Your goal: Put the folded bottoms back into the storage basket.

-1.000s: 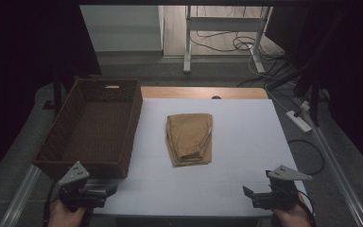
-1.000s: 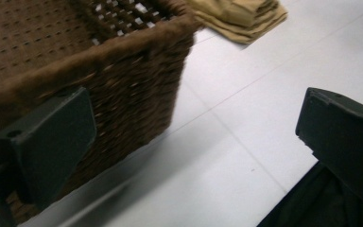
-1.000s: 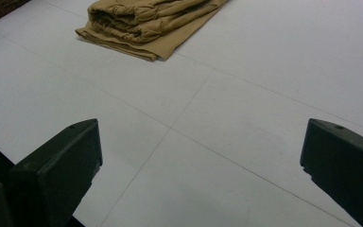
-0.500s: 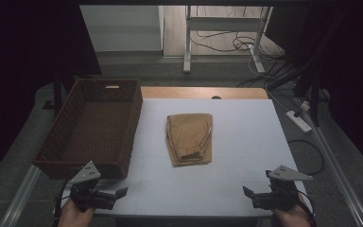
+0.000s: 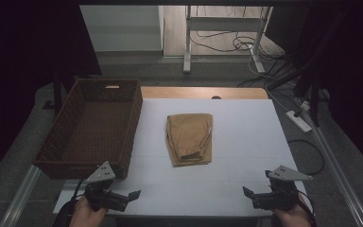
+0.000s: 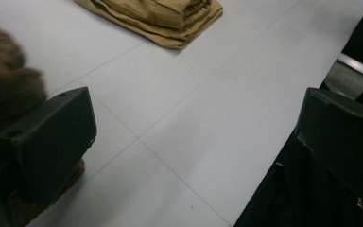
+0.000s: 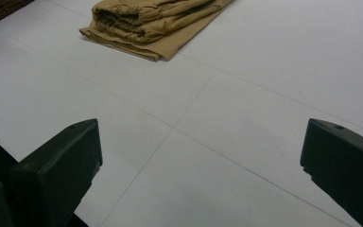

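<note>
Both grippers (image 5: 133, 195) (image 5: 246, 191) hover low, jaws wide apart

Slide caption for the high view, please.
Both open claws, left and right, at the table's near edge, folded tan trousers ahead.

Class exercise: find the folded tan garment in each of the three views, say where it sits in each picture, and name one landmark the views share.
High view: the folded tan garment lies mid-table on the white table, right of the wicker basket.
Left gripper view: the garment is at the top edge, left of centre, partly cut off.
Right gripper view: the garment is at the top, left of centre.
Shared landmark: the thin seam lines crossing the white table.
</note>
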The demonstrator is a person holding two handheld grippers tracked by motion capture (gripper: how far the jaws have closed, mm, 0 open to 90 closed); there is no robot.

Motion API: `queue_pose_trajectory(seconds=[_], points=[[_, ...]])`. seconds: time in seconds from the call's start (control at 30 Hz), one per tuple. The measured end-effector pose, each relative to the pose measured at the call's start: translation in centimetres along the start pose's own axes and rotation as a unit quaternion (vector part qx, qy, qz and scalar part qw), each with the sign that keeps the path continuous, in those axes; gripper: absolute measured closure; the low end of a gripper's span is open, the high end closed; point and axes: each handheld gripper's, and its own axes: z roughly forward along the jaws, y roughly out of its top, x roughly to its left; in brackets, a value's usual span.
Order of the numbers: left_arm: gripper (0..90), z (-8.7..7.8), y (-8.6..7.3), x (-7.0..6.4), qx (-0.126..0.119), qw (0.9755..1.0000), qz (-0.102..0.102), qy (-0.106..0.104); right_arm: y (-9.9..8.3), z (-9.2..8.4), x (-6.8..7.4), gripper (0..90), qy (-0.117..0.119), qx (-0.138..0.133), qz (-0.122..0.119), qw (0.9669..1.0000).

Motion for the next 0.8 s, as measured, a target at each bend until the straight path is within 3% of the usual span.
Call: queue_pose_trajectory(seconds=[0.43,0.8], points=[[0.0,3.1,1.4,-1.1,-0.008,0.9996,0.007,-0.025,0.0,0.1,0.0,0.6,0.003,0.003,-0.003,1.0000],[0.0,5.3,3.1,-1.0,0.015,0.9995,0.014,-0.026,0.0,0.1,0.0,0.6,0.003,0.004,-0.005,1.0000]])
